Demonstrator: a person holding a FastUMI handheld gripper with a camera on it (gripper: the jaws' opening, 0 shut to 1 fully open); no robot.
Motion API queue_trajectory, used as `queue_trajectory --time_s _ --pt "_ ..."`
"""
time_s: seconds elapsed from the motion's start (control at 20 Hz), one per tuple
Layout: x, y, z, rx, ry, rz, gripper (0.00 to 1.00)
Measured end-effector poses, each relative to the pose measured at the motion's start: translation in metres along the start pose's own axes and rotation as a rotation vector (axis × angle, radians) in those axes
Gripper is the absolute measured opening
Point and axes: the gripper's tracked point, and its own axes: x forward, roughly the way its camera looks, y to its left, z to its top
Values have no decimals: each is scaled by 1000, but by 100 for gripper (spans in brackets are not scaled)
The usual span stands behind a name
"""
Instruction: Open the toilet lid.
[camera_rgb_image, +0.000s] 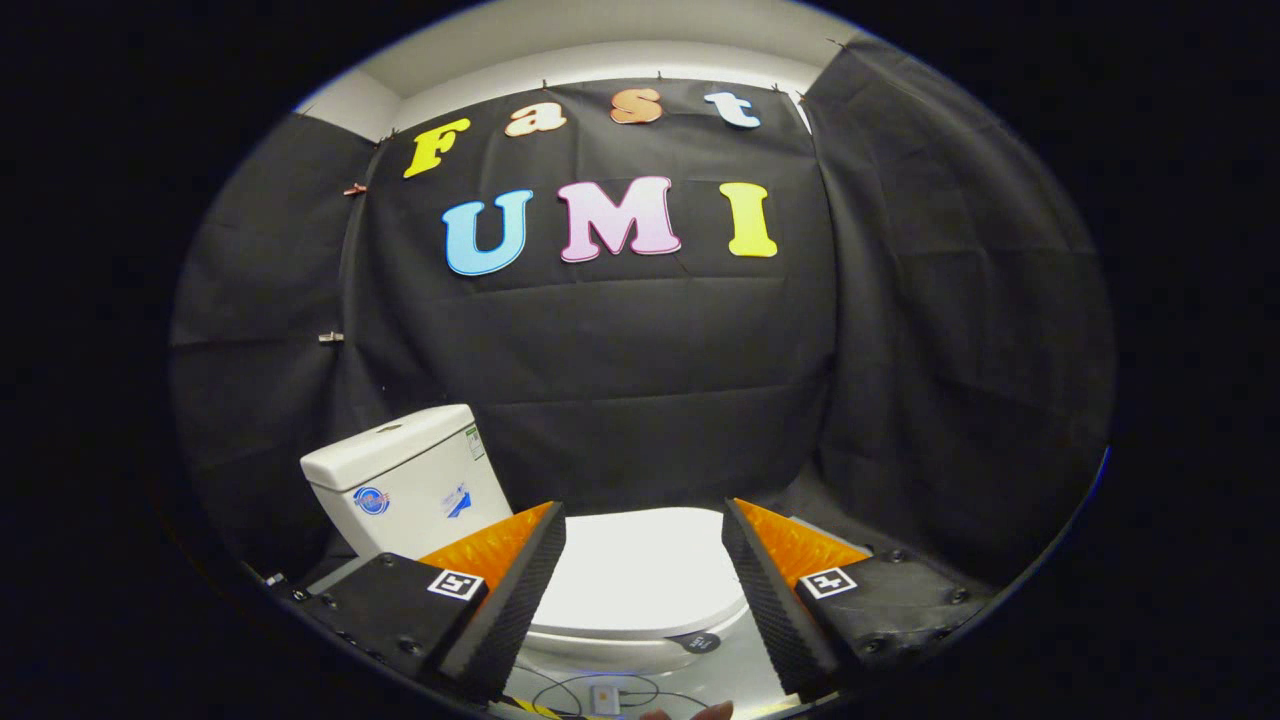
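One toilet (560, 560), one closed lid (640, 570), one cistern (405, 480), one hand-held gripper (643, 560) with two spread fingers

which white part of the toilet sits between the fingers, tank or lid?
The toilet lid: flat, closed, framed by the open fingers. The tank stands upright, off beyond the left finger.

The claw (643, 520) fingers hide both sides of the toilet lid (640, 575).
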Motion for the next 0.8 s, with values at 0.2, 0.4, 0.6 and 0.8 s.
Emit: queue_trajectory --time_s 0.2,0.4,0.6,0.8 --pt "10 -18 -39 106 72 -4 100" --pt "34 -39 -77 260 189 -11 99" --pt "51 -69 -133 511 316 -16 99" --pt "62 -87 -196 719 460 -27 99"
